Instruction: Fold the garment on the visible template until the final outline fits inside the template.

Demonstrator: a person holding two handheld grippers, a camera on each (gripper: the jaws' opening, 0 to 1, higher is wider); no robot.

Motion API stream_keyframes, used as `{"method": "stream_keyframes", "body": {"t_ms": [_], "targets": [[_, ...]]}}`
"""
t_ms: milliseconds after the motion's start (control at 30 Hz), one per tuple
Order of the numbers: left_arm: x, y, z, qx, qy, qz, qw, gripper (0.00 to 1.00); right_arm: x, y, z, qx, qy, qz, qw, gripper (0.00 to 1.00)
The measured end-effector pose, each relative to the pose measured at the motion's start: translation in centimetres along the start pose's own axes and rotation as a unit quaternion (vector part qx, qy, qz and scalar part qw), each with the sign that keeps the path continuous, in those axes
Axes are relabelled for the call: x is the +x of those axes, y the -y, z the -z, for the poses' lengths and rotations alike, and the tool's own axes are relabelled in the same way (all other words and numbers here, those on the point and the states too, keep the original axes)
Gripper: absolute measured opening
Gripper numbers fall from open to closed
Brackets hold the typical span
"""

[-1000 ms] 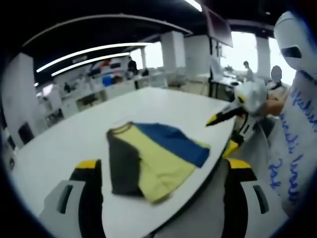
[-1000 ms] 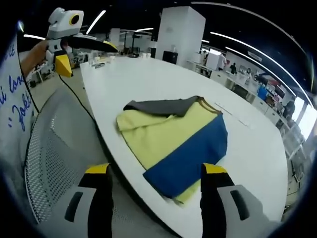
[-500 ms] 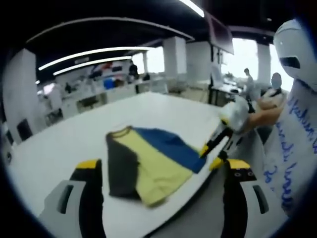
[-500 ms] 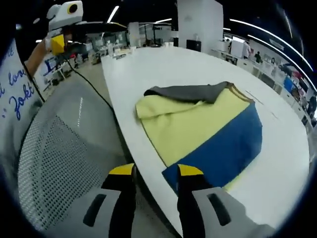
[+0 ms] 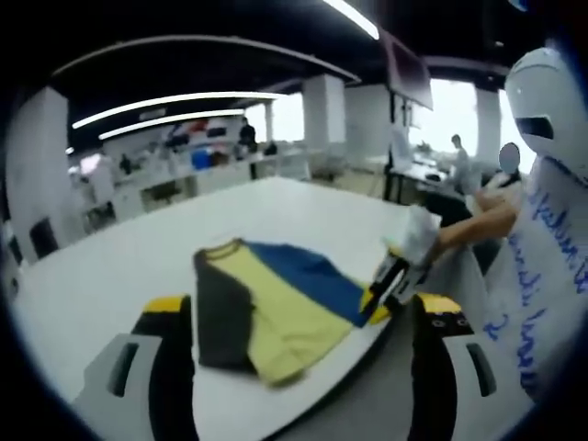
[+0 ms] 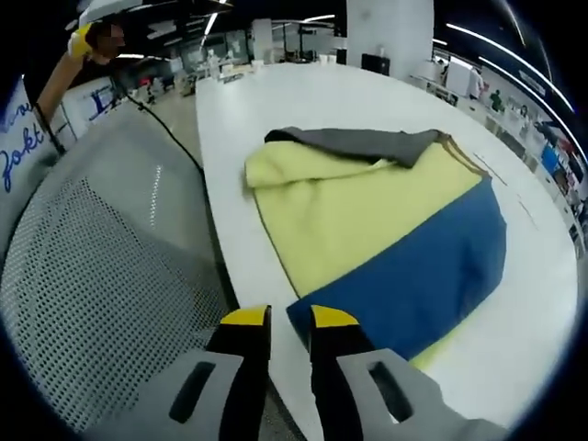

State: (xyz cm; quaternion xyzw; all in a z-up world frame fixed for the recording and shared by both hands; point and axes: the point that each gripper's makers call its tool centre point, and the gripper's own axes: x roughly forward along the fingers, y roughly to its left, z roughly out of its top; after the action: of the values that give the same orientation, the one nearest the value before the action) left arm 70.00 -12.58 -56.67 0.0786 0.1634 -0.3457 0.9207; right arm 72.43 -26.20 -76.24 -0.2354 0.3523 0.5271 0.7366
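A folded garment (image 5: 276, 299) in yellow, blue and dark grey lies on the white table (image 5: 110, 266), close to its near edge. In the right gripper view the garment (image 6: 367, 220) has its grey part at the far end and its blue band nearest me. My right gripper (image 6: 290, 318) sits at the table's edge, its jaws drawn to a narrow gap at the blue corner. From the left gripper view, the right gripper (image 5: 390, 280) reaches that same corner. My left gripper (image 5: 301, 305) hovers wide open above and short of the garment, holding nothing.
A grey mesh chair back (image 6: 110, 294) stands against the table edge to my left. A person's white sleeve with blue writing (image 5: 542, 303) is at the right. Thin lines (image 6: 501, 175) are marked on the table beyond the garment. Desks and pillars stand far behind.
My right gripper has come down to the garment's blue corner at the table edge, and its jaws have narrowed from wide open to a small gap. The left gripper stays open and nearly still.
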Motion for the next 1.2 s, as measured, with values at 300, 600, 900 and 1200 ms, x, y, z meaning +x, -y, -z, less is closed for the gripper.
{"method": "stream_keyframes", "body": {"t_ms": [300,600,900,1200], "targets": [[-0.3,-0.3,0.2,-0.003,-0.002,-0.006,1.0,0.94,1.2,-0.4,1.0,-0.003,-0.022,-0.013,0.9997,0.14],[-0.1,-0.2,0.0,-0.003,-0.004,-0.002,1.0,0.94,1.6,0.1,1.0,-0.004,-0.032,-0.012,0.9994,0.07],[0.2,0.0,-0.3,-0.001,-0.008,0.003,1.0,0.93,1.7,0.4,1.0,-0.045,-0.056,0.0,0.9974,0.03],[-0.1,0.1,-0.5,0.004,-0.009,0.001,0.9999,0.92,1.5,0.5,0.9,-0.018,-0.053,-0.009,0.9984,0.01]]}}
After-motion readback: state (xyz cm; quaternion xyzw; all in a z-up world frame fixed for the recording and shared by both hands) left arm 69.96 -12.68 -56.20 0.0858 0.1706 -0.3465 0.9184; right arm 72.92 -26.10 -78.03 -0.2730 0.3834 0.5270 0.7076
